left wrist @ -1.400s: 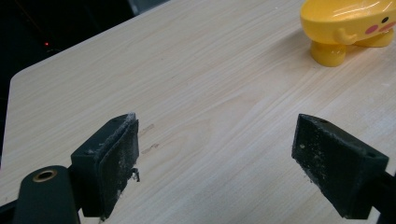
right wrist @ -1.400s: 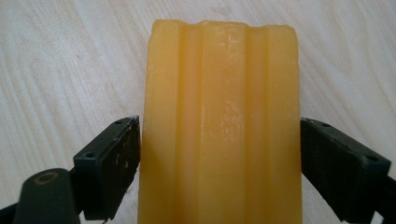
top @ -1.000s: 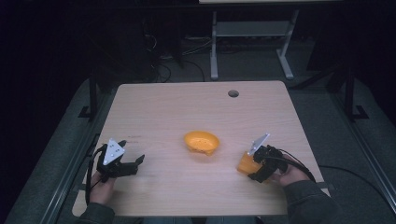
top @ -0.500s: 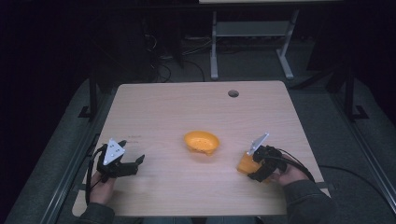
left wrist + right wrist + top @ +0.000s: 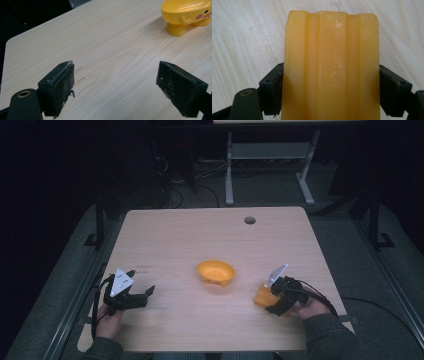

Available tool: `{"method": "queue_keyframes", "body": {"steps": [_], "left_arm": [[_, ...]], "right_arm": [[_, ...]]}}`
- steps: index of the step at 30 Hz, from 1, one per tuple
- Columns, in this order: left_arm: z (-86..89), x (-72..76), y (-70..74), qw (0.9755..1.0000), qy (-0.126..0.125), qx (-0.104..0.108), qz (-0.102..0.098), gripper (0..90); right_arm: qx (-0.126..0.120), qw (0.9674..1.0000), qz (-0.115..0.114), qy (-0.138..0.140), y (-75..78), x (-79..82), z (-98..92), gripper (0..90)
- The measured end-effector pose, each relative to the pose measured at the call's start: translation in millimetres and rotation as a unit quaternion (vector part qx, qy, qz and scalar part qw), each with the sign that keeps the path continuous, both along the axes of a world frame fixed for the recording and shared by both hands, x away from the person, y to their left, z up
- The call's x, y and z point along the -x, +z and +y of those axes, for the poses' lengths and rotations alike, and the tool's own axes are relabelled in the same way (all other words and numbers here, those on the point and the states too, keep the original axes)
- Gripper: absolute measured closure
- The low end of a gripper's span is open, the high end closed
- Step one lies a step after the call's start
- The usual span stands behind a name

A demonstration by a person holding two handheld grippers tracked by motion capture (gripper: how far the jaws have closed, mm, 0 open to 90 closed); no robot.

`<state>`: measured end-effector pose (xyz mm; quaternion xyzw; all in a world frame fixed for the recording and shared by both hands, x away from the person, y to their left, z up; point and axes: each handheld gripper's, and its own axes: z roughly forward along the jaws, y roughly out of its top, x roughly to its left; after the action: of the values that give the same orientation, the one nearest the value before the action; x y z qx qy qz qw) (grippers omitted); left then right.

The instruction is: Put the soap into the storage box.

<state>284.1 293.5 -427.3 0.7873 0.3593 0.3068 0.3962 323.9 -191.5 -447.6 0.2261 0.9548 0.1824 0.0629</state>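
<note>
R gripper (image 5: 272,301) clamped on orange ridged block (image 5: 331,67), low over table (image 5: 200,235) R of yellow bowl (image 5: 215,272). Grasp looks done, placing in bowl left. L gripper (image 5: 145,295) wide open, empty, idle.

The left hand (image 5: 107,316) holds the left gripper (image 5: 142,296) low over the near left of the surface (image 5: 200,245), its jaws spread wide with nothing between them. The right hand (image 5: 312,306) holds the right gripper (image 5: 267,301) at the near right, jaws pressed against both sides of a yellow block (image 5: 330,67). Both forearms enter from the near edge.
</note>
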Motion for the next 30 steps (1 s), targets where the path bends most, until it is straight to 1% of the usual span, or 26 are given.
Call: {"method": "queue_keyframes", "body": {"steps": [3,7,10,13,16,19,20,28,30], "left_arm": [[0.2,0.3,0.3,1.0000,0.000,0.000,0.000,14.1],[0.2,0.4,0.3,1.0000,0.001,0.001,0.000,14.1],[0.5,0.5,0.5,1.0000,0.001,-0.001,0.001,14.1],[0.4,0.7,0.4,1.0000,0.003,0.002,0.001,14.1],[0.7,0.8,0.4,1.0000,0.004,0.004,0.000,14.1],[1.1,0.5,0.5,1.0000,0.003,0.002,-0.001,14.1],[1.7,0.2,0.9,1.0000,0.002,-0.001,-0.002,14.1],[2.5,0.3,1.0,1.0000,0.004,0.000,-0.001,14.1],[2.4,0.4,0.9,1.0000,0.005,0.002,-0.001,14.1]], "right_arm": [[-0.012,0.9999,-0.006,-0.002,3.3,0.6,-1.8,20.6],[-0.025,0.9997,-0.007,0.001,7.3,0.6,-4.3,20.6],[-0.022,0.9997,-0.009,0.005,11.2,1.5,-3.5,20.6],[-0.021,0.9997,-0.012,0.006,13.6,1.5,-3.0,20.6],[-0.031,0.9994,-0.016,0.007,20.3,0.4,-2.8,20.7],[-0.031,0.9993,-0.017,0.010,22.7,-0.5,-1.8,20.6],[-0.029,0.9993,-0.021,0.012,25.6,-1.5,-0.3,20.6],[-0.030,0.9990,-0.028,0.021,36.0,-5.4,6.4,20.6],[-0.028,0.9988,-0.031,0.027,40.0,-7.9,9.7,20.6]]}}
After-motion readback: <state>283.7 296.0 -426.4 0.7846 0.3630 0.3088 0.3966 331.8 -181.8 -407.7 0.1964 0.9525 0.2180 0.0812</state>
